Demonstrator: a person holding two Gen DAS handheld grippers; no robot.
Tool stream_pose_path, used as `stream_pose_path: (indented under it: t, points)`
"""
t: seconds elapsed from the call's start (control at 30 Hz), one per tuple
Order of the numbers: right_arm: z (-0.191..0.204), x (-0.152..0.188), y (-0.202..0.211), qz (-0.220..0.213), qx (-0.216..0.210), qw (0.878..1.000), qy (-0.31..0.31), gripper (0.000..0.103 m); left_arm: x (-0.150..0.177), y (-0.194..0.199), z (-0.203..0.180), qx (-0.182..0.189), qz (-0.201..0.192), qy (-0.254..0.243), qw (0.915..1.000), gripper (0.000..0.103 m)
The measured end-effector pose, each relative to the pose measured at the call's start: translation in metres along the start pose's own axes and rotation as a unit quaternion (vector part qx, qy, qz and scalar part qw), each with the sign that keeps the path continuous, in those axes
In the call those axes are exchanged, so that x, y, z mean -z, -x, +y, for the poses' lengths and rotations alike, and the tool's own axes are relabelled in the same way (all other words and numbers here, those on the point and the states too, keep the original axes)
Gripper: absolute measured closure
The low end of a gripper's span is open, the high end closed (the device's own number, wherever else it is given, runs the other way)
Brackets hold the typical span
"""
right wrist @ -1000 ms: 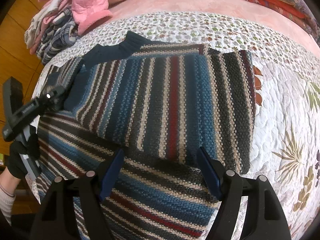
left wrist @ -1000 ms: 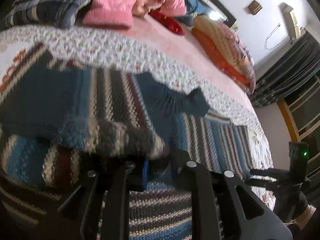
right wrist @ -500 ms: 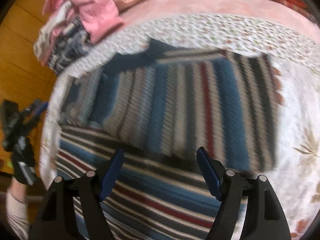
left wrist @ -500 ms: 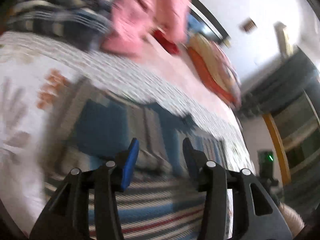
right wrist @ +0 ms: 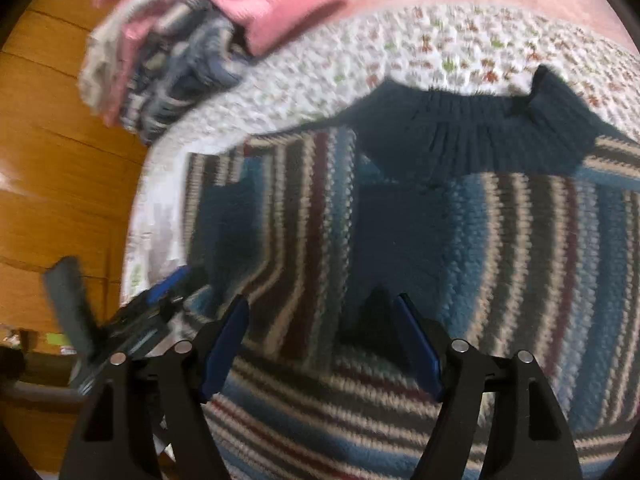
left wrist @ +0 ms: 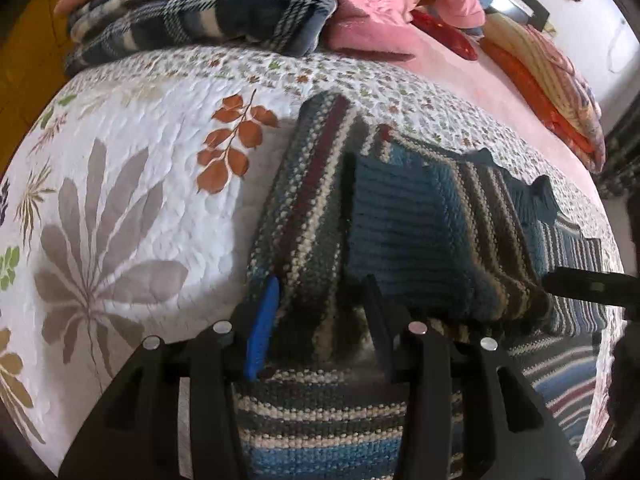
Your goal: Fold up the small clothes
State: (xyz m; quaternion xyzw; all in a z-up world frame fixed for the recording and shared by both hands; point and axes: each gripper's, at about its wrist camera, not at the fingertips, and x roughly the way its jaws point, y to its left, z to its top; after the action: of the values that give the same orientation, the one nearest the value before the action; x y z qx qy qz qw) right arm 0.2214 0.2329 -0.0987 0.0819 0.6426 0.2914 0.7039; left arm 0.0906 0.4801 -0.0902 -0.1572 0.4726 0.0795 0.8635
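A striped knit sweater point(left wrist: 420, 224) in blue, grey, cream and maroon lies folded over itself on the leaf-print quilt point(left wrist: 120, 200). My left gripper point(left wrist: 320, 320) is open just above the sweater's folded left edge, and the knit shows between its fingers. In the right wrist view the sweater point(right wrist: 460, 260) fills the frame, with a dark blue ribbed band point(right wrist: 480, 136) at its far edge. My right gripper point(right wrist: 320, 340) is open low over the stripes and holds nothing. The left gripper point(right wrist: 132, 320) shows at the lower left of that view.
A plaid blanket point(left wrist: 200, 12) and pink garments point(left wrist: 380, 4) are piled at the far side of the bed. Orange and striped pillows point(left wrist: 552, 80) lie at the far right. A wooden surface point(right wrist: 60, 140) lies beyond the bed's left edge.
My left gripper let go of the knit it was pinching, opened, and shifted to the sweater's left edge. My right gripper swung left and closer to the sweater, staying open.
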Motion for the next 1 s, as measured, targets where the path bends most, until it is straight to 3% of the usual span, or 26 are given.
stream_pose_path:
  t: [0.07,0.1,0.13,0.2,0.23,0.4,0.57,0.67,0.8,0.87,1.0]
  points:
    - [0.001,-0.002,-0.011,0.005,-0.004,1.0,-0.013,0.041,0.001,0.003,0.007,0.017,-0.003,0.021,0.9996,0.061]
    - [0.002,-0.003,-0.014,0.003,-0.001,1.0,-0.013,0.054,-0.001,0.002,0.009,0.026,-0.006,0.033,0.9991,0.061]
    - [0.002,-0.003,-0.014,0.002,-0.003,1.0,-0.009,0.074,-0.002,0.004,0.013,0.034,-0.012,0.044,0.9984,0.061]
    - [0.007,-0.004,-0.015,0.008,-0.015,1.0,0.0,0.089,-0.007,0.014,0.022,0.045,-0.033,0.068,0.9961,0.06]
    - [0.01,-0.003,-0.01,0.004,-0.016,1.0,0.004,0.091,-0.007,0.021,0.026,0.051,-0.045,0.077,0.9947,0.06]
    - [0.015,-0.001,0.024,-0.024,-0.005,0.999,0.024,0.092,-0.016,0.043,0.036,0.062,-0.082,0.098,0.9898,0.06]
    - [0.0,-0.003,0.023,-0.018,0.041,0.999,0.028,0.09,-0.018,0.035,0.022,0.042,-0.063,0.083,0.9936,0.06]
    - [-0.002,-0.001,0.017,-0.006,0.085,0.996,0.032,0.074,-0.015,0.026,0.016,0.036,-0.048,0.074,0.9954,0.06]
    - [0.03,0.006,0.041,-0.075,0.171,0.976,0.11,0.049,-0.016,0.029,0.012,0.032,-0.057,0.064,0.9958,0.06]
    - [0.051,0.007,0.038,-0.069,0.16,0.973,0.152,0.049,-0.018,0.03,0.013,0.026,-0.061,0.062,0.9959,0.059]
    - [0.092,0.013,0.009,-0.012,0.096,0.975,0.2,0.048,-0.019,0.028,0.018,0.021,-0.056,0.073,0.9956,0.059]
